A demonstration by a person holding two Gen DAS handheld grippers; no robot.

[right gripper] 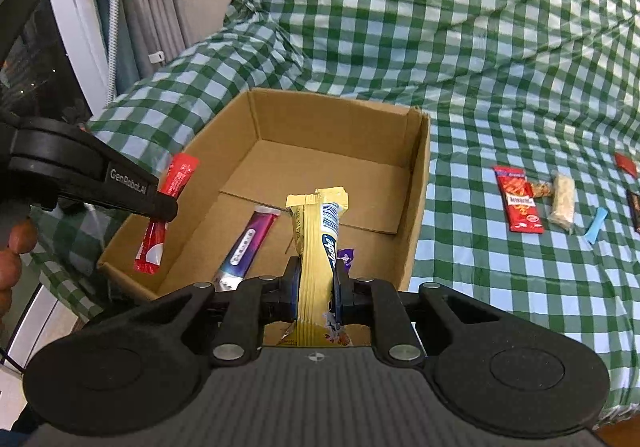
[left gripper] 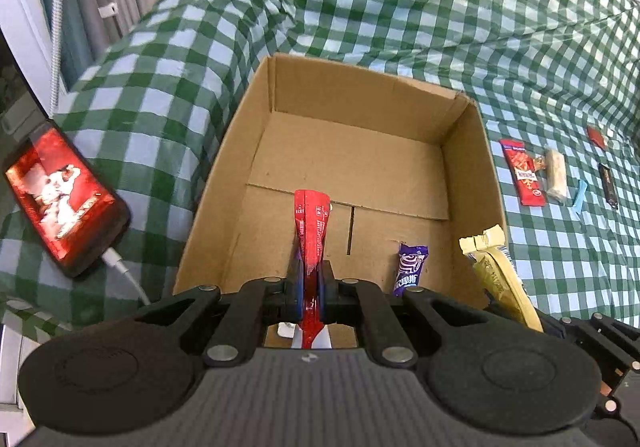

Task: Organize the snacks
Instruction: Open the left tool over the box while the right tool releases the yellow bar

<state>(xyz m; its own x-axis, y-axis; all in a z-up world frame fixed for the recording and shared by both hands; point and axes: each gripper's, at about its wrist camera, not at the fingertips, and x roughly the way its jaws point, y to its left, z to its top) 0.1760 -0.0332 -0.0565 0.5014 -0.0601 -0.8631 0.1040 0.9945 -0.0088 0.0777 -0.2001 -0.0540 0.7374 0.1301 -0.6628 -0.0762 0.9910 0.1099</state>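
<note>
Left gripper [left gripper: 310, 287] pinches a red stick pack [left gripper: 310, 231], right gripper [right gripper: 316, 287] a yellow bar [right gripper: 316, 247]; both stand lengthwise over the cardboard box [right gripper: 418, 183], purple packets [right gripper: 244, 247] beneath.

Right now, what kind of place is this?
Probably a room at home: a green checked cloth draped over soft furniture, a charging phone beside the cardboard box, curtains behind.
</note>
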